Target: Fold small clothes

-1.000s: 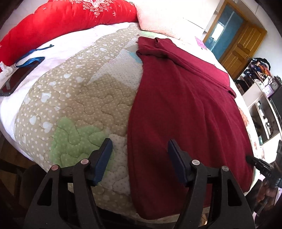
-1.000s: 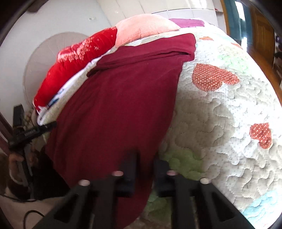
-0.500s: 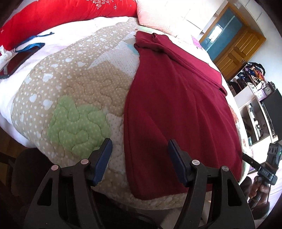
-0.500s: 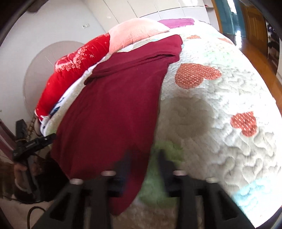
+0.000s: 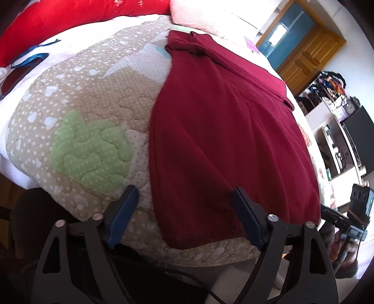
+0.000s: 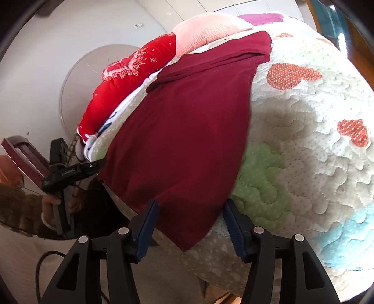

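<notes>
A dark red garment lies spread flat on a quilted bed cover, its sleeves folded across the far end. It also shows in the right wrist view. My left gripper is open, its jaws straddling the garment's near left corner at the bed's edge. My right gripper is open, its jaws either side of the garment's near right corner, which hangs over the edge. Neither holds cloth. The left gripper also shows in the right wrist view, at the garment's other near corner.
A red pillow and a pink pillow lie at the bed's head. A phone and blue strap lie on the white sheet at left. Wooden doors and shelves stand beyond the bed. A wooden chair is at the left.
My right gripper has opened from shut and drawn back to the garment's near corner. My left gripper has pulled back toward the bed's edge, still open.
</notes>
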`<state>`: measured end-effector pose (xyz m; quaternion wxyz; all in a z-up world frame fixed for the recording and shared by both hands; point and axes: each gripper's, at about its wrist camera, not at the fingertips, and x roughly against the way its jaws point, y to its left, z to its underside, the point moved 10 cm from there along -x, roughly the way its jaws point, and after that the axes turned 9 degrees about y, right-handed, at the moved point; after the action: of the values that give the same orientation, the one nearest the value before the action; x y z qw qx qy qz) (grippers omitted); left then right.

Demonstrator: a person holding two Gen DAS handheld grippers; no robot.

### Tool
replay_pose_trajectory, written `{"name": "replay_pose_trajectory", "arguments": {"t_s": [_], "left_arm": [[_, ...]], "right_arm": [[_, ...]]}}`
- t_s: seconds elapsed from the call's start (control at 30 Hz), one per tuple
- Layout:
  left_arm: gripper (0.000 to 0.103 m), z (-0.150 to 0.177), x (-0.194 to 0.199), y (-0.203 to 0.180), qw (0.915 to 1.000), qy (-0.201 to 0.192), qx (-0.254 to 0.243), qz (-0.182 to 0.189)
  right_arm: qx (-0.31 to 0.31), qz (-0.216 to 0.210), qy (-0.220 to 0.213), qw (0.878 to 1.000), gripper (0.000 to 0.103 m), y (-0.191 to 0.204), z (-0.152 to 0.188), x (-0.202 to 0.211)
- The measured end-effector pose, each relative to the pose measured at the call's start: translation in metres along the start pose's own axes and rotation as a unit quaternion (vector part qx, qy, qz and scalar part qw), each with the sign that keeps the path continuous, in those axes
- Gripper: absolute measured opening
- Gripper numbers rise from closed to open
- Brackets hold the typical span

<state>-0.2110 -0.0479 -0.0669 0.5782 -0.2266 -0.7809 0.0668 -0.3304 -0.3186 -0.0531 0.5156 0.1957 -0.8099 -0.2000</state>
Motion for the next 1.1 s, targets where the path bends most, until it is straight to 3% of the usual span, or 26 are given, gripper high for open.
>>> {"name": "replay_pose_trajectory", "arguments": {"t_s": [0.2,0.5,0.57,0.63,0.7,0.73,0.8,0.97,1.1], "left_arm": [[0.09,0.004,-0.008,-0.006,0.9987,0.008,-0.034,-0.037],[0.088,0.007,-0.004,-0.002,0.9997,0.008,-0.022,-0.01],[0.079,0.006,-0.003,-0.001,0.9995,0.008,-0.023,-0.019],[0.057,0.007,0.001,0.003,0.9992,0.007,-0.022,-0.031],[0.043,0.007,0.005,0.007,0.9995,0.008,-0.016,-0.027],[0.039,0.008,0.007,0.007,0.9997,0.01,-0.014,-0.017],[0.014,0.008,0.011,0.002,0.9996,0.019,-0.013,0.013],[0.014,-0.014,0.034,-0.017,0.998,-0.001,-0.018,0.06],[0.013,-0.05,0.05,-0.03,0.9959,-0.037,-0.021,0.08]], "right_arm": [[-0.002,-0.023,0.009,1.0,0.058,0.003,0.003,0.0],[-0.021,-0.098,0.024,0.995,0.058,0.006,0.012,-0.006],[-0.028,-0.12,0.012,0.992,0.058,0.007,0.008,-0.009],[-0.033,-0.14,-0.001,0.99,0.058,0.009,0.003,-0.011],[-0.023,-0.153,-0.002,0.988,0.048,0.015,0.003,-0.011],[-0.014,-0.161,0.002,0.987,0.032,0.02,0.003,-0.012],[-0.012,-0.186,-0.001,0.983,0.027,0.028,-0.001,-0.012],[0.009,-0.231,-0.045,0.972,0.023,0.05,-0.035,0.012],[0.042,-0.22,-0.09,0.97,0.022,0.058,-0.074,0.034]]}}
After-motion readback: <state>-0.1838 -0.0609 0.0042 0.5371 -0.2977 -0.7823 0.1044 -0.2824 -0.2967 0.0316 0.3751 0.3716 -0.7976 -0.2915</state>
